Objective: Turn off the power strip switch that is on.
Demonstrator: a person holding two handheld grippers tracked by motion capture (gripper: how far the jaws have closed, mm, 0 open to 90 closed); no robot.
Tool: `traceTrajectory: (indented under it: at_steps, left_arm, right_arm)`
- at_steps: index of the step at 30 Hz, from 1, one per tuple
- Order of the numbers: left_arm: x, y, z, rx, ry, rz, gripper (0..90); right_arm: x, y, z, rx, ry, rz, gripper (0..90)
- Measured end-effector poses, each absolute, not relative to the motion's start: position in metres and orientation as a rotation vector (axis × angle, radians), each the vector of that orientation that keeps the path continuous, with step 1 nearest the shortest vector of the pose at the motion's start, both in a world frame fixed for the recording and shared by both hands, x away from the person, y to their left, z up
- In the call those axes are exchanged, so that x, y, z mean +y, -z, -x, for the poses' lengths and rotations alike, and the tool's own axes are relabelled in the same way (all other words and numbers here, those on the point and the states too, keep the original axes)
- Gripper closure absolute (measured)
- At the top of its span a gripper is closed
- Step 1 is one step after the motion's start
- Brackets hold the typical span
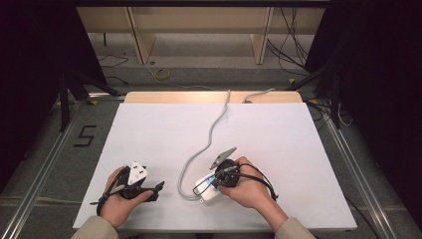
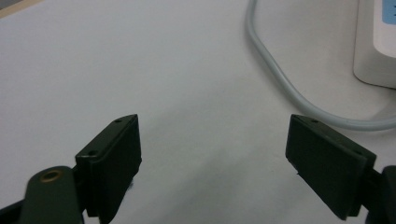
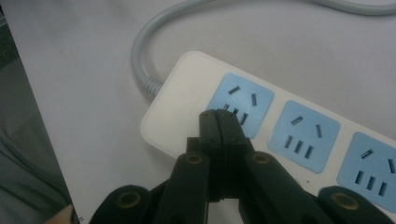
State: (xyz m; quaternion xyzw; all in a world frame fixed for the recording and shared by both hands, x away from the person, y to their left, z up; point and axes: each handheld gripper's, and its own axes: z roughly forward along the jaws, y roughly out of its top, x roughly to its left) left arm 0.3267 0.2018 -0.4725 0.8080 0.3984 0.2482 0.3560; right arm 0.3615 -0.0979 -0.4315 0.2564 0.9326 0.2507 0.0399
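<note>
Right gripper view looks down on a white power strip (image 3: 261, 135) lying flat on the table (image 3: 84, 56), and the right gripper (image 3: 223, 122) has its jaws pressed together with nothing between them, their tips over the end socket (image 3: 239, 103) nearest the cord. The step in hand looks like pressing or steadying that end of the strip; whether the tips touch the plastic or hover just above it is hard to tell from this angle. To do it well, keep the closed tips on the white casing or the blue face and off the slots, press straight down, and avoid shoving sideways, since the strip is light and will likely slide on the smooth white surface.

From the high view, the power strip (image 1: 209, 189) sits near the front edge of the table (image 1: 149, 129), mostly under the right hand (image 1: 246, 186). Its grey cord (image 1: 211, 130) loops out from the near end and runs away to the far edge; the loop lies between the two hands and could snag a sweep from the left.

The left gripper (image 2: 212, 140) rests well apart with jaws wide and empty, pointed toward the cord (image 2: 285, 84).
</note>
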Motion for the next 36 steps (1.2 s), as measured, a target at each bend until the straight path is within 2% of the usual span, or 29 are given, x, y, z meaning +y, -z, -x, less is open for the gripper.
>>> traceTrajectory:
  at_steps: [36]
  left_arm:
    - [0.2016, 0.4724, -0.327, 1.028, -0.642, -2.088, 18.0]
  right_arm:
    - [-0.0891, 0.4354, -0.3626, 2.895, -0.668, -0.77, 90.0]
